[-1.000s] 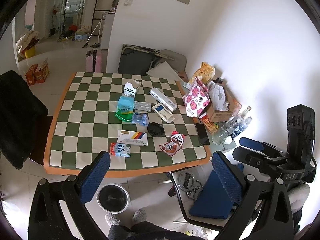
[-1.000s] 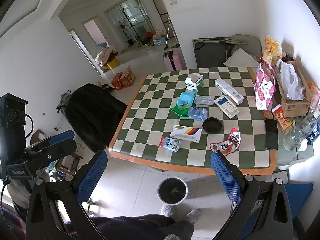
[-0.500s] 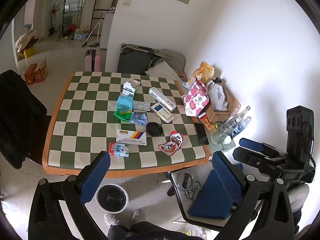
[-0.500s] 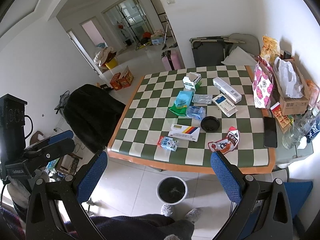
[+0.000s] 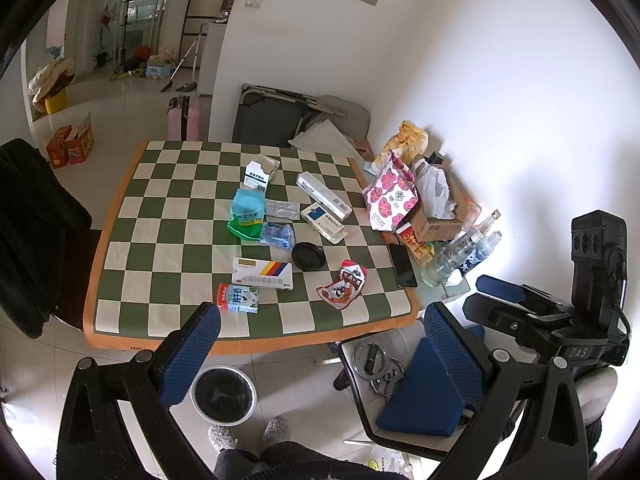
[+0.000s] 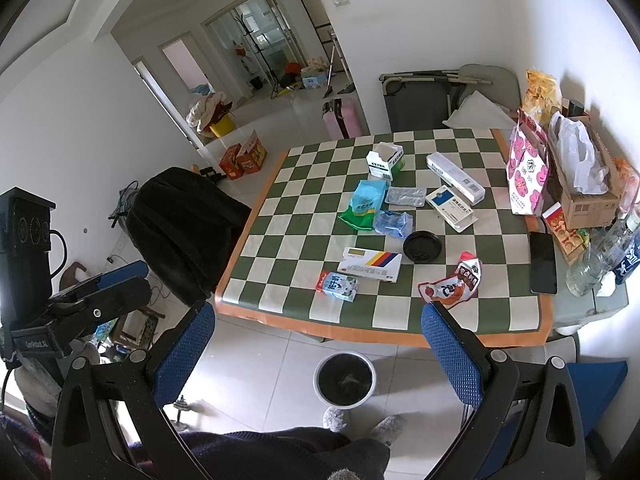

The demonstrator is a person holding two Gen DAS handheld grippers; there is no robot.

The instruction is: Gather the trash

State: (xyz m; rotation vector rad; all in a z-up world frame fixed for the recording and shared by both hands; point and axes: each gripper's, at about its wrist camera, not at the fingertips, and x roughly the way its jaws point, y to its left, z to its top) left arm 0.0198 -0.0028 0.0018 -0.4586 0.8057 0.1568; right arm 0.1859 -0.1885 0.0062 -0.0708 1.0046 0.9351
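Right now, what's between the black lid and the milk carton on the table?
The striped box lies between the lid and the carton, its near edge touching or just overlapping the carton. Clearest in the right wrist view.

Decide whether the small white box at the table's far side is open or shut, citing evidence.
Open: the white box has its top flap raised, exposing a hollow interior.

Table w/ green-white checked cloth is carrying litter: small milk carton nr front edge, striped med box just behind, black lid, red snack wrapper, green pouch, blister pack, black phone lying at right edge.
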